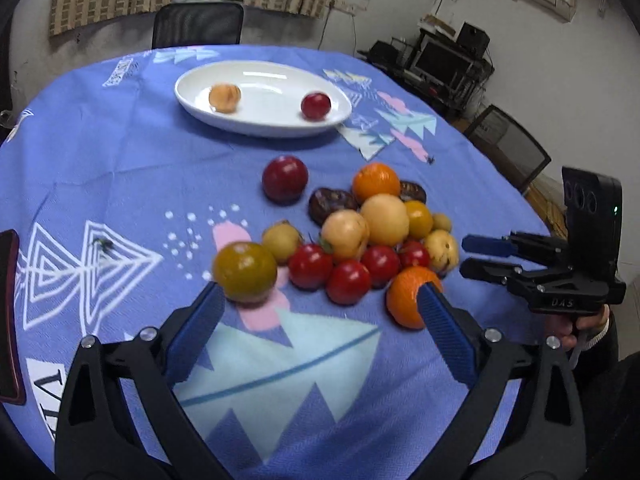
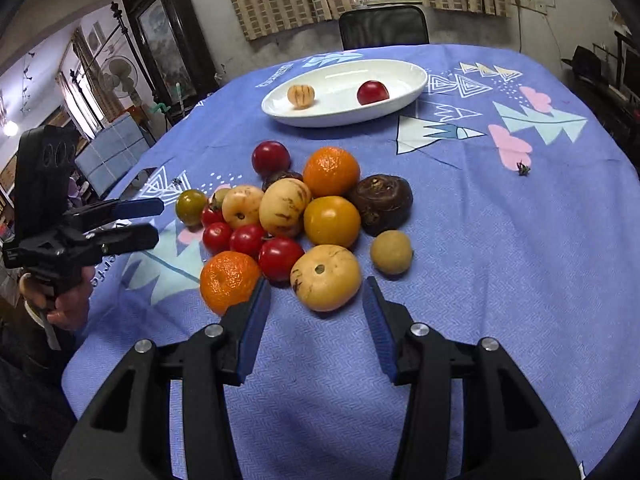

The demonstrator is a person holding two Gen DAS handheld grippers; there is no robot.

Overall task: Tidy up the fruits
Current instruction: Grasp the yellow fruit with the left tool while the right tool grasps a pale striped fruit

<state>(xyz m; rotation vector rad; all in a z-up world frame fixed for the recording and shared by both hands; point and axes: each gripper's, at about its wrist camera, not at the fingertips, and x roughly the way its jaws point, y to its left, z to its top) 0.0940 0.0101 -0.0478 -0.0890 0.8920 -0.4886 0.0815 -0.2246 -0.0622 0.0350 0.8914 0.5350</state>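
Left wrist view is showing the left gripper (image 1: pixel 320 300) standing wide open and empty over the blue patterned tablecloth (image 1: pixel 120 160), its fingers flanking a greenish-yellow tomato (image 1: pixel 245 272) and a bright orange mandarin (image 1: pixel 408 298). Right gripper (image 2: pixel 316 292) is gaping empty before a pale yellow melon-like fruit (image 2: pixel 326 277) in the heap. Beyond, a white oval ceramic dish (image 2: pixel 344 92) is holding a striped tan fruit (image 2: pixel 301 96) and a red plum (image 2: pixel 373 93).

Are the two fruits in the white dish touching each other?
Apart. Both wrist views show bare white dish between the pale striped fruit and the red fruit.
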